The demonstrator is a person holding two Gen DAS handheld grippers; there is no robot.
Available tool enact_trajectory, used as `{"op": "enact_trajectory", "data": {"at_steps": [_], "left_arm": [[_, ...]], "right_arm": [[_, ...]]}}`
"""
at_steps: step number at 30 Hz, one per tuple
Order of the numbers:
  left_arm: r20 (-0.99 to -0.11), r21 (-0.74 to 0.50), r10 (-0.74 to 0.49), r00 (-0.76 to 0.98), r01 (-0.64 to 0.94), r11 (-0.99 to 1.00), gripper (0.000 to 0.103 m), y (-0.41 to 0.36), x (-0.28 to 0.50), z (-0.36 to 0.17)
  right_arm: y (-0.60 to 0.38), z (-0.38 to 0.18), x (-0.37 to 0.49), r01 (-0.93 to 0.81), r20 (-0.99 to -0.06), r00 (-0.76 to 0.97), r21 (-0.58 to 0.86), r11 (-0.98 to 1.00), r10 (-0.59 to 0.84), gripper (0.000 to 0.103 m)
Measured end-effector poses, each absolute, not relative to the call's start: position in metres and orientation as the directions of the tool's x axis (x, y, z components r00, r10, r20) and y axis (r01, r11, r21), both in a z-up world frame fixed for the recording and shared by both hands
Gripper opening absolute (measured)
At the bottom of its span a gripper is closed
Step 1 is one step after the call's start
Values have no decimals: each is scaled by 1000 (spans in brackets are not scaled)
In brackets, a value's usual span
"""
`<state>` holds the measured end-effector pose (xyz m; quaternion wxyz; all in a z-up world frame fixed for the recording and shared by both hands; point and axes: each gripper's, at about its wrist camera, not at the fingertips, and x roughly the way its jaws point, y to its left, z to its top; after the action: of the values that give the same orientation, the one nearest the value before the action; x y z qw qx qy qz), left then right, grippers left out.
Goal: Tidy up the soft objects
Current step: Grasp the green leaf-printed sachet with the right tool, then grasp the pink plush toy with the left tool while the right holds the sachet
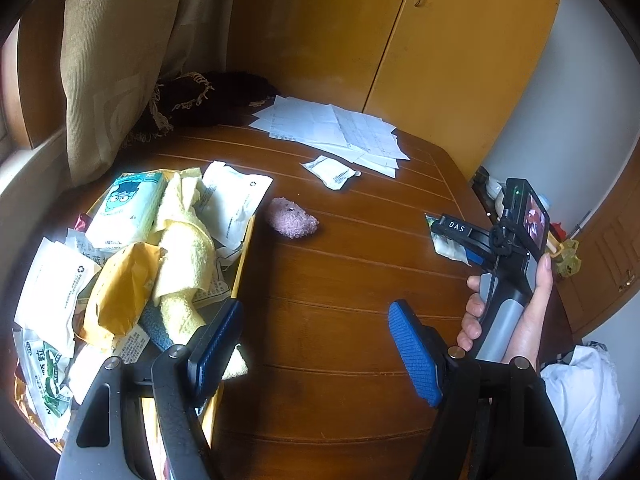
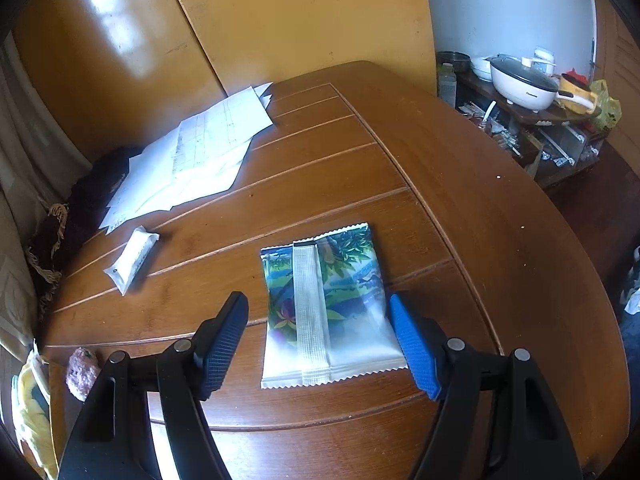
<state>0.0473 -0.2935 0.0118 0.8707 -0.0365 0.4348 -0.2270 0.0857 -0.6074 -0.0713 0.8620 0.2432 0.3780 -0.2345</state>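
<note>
- We catch the right gripper [image 2: 318, 340] poised over a flat foil pouch [image 2: 326, 308] lying seam-up on the wooden table [image 2: 460, 208]; its blue-padded jaws stand apart, one on each side of the pouch's near half, with the right pad close against its edge, and we cannot tell whether it touches.
- We judge the step in hand to be the pick-up of this pouch, with the sorting already well along: a yellow-walled box [image 1: 244, 256] at the table's left edge brims with soft packs, a tissue packet [image 1: 128, 208] and a pale yellow towel [image 1: 188, 264].
- The left gripper [image 1: 316, 344] hangs empty near that box, jaws wide, nothing between them.
- Next, we think, the right jaws must close across the pouch's width and lift it clear; the glossy film looks slippery and thin, so a low, centred pinch seems wise.
- The pouch is rectangular, zigzag-cut at both ends, printed with green leaves and fading to silver-white.
- A fuzzy pink lump [image 1: 292, 222] sits just beside the box; a small white sachet [image 1: 332, 170] lies farther out, near loose paper sheets [image 1: 332, 128].
- The tabletop is polished brown, grooved in long lines.
</note>
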Motion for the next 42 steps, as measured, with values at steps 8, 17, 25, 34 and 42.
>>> {"op": "enact_trajectory", "data": {"at_steps": [8,17,25,34,42], "left_arm": [[-747,-248,-422,514,373,894,78,-300,44,12],[-781,-194,-375,499,376,906,78,-318,58,6],[-828,-188,-362,428,396,899,78,-347,83,-18],[-885,-63,-221,410,364,929,78,-367,116,-44],[-882,-64,-213,421,341,938,78,-358,127,-48]], "right_arm": [[-596,-71,90,584,-781,567,156,796,-263,55],[-584,-64,85,513,-751,636,241,824,-177,50],[-561,-66,91,436,-745,661,277,857,-96,50],[-556,-70,95,420,-757,651,286,861,-66,51],[-558,-71,95,423,-763,644,291,858,-59,51]]}}
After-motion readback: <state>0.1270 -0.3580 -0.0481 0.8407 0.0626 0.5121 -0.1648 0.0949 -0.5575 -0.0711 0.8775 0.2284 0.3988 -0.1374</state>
